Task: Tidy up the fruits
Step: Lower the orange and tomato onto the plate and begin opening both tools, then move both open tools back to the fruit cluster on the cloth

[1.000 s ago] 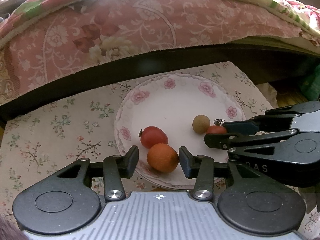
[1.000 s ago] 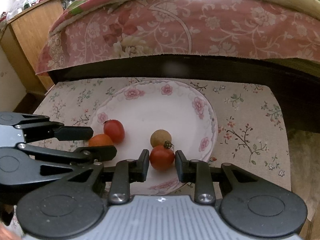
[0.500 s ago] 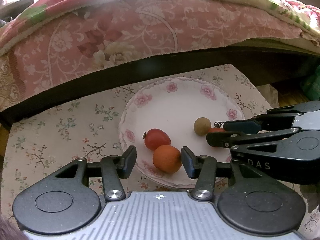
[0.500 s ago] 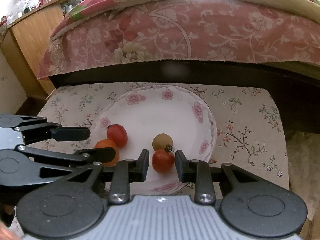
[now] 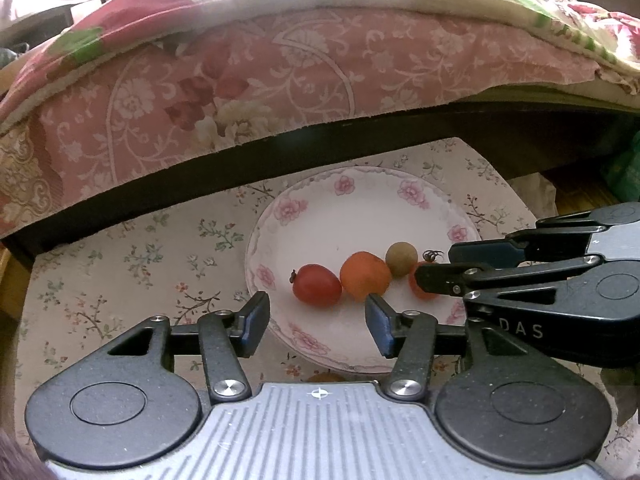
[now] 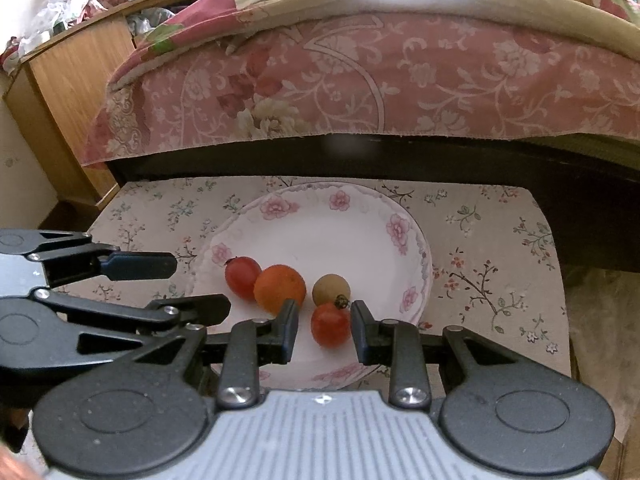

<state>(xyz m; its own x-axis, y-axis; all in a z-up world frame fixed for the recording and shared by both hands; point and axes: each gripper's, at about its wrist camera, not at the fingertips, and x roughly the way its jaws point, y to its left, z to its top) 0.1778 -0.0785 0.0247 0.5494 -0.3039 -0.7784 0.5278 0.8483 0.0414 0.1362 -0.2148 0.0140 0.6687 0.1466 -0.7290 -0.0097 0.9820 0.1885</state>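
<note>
Plate: white with pink flowers, lying on a floral-patterned cloth beside a bed; it serves as the gathering place, so all four fruits lie in its near half.
Orange fruit: resting free on the plate, touching the oval red tomato on its left; no finger touches it.
Left gripper: fingers spread wide and holding nothing, hanging over the near rim, just short of the orange fruit. I judge the width gives clearance around what lies there.
Stemmed tomato: sits between the right gripper's fingers, just in front of the small tan round fruit.
Right gripper: fingers parted, with a sliver of plate showing on either side of the tomato, so it looks released, not pinched.
Task stage: judged near complete, since the fruits lie clustered together.
</note>
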